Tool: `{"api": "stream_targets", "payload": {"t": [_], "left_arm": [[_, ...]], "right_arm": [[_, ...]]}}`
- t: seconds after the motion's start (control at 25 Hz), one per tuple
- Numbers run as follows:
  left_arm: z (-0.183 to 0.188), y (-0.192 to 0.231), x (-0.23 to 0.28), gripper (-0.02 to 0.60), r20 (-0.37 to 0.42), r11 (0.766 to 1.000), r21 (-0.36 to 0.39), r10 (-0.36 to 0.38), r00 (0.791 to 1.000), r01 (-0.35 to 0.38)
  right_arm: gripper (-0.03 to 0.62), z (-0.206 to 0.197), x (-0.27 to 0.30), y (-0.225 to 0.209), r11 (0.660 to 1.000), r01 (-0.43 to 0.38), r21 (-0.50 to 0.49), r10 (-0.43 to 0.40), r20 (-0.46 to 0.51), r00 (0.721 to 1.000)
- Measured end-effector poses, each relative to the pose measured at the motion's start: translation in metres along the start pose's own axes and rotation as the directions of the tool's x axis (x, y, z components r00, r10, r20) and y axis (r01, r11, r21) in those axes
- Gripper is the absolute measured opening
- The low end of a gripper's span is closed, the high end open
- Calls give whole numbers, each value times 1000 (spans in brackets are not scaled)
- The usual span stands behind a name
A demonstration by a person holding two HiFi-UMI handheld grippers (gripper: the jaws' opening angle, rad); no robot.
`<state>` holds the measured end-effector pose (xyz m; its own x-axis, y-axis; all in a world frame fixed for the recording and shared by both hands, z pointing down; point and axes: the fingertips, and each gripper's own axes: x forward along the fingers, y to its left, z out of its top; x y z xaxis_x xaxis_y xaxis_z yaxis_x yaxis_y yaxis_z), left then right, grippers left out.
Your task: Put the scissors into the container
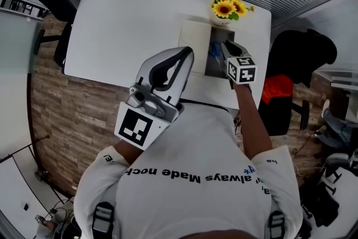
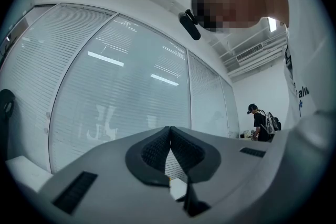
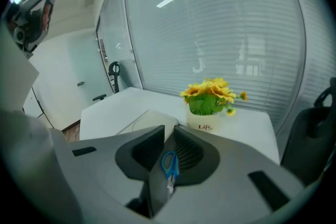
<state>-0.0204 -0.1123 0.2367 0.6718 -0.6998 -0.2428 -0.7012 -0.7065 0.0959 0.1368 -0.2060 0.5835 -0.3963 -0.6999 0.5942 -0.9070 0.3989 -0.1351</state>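
Observation:
Blue-handled scissors (image 1: 214, 53) lie inside a grey open container (image 1: 215, 69) on the white table (image 1: 128, 31). My right gripper (image 1: 225, 50) hovers just over the container. In the right gripper view its jaws stand a narrow gap apart, open, with nothing between them (image 3: 169, 131). Through that gap I see the scissors (image 3: 169, 162) below, beside the container wall (image 3: 152, 191). My left gripper (image 1: 188, 53) is raised near the person's chest, away from the table. In its own view it is shut on nothing (image 2: 169, 129) and points up at a glass wall.
A pot of sunflowers (image 1: 226, 8) (image 3: 210, 105) stands right behind the container. A cream flat lid or board (image 1: 194, 42) (image 3: 147, 120) lies to the container's left. Black chairs stand at the table's left (image 1: 53, 0) and right (image 1: 299, 59).

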Motion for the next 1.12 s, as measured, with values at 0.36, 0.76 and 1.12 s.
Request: {"api": "stream_targets", "payload": {"t": [0.36, 0.76, 1.12], "left_arm": [[-3, -17, 11, 20, -1, 1000, -5, -21, 1000, 21], [-4, -36, 19, 20, -1, 999, -7, -37, 999, 37], [-6, -46, 24, 18, -5, 999, -11, -40, 999, 40]], "right_arm": [[55, 37, -52, 5, 998, -5, -57, 11, 113, 994], [48, 72, -111, 17, 994, -6, -111, 31, 218, 975], [41, 104, -159, 30, 985, 1, -172, 51, 297, 954]]}}
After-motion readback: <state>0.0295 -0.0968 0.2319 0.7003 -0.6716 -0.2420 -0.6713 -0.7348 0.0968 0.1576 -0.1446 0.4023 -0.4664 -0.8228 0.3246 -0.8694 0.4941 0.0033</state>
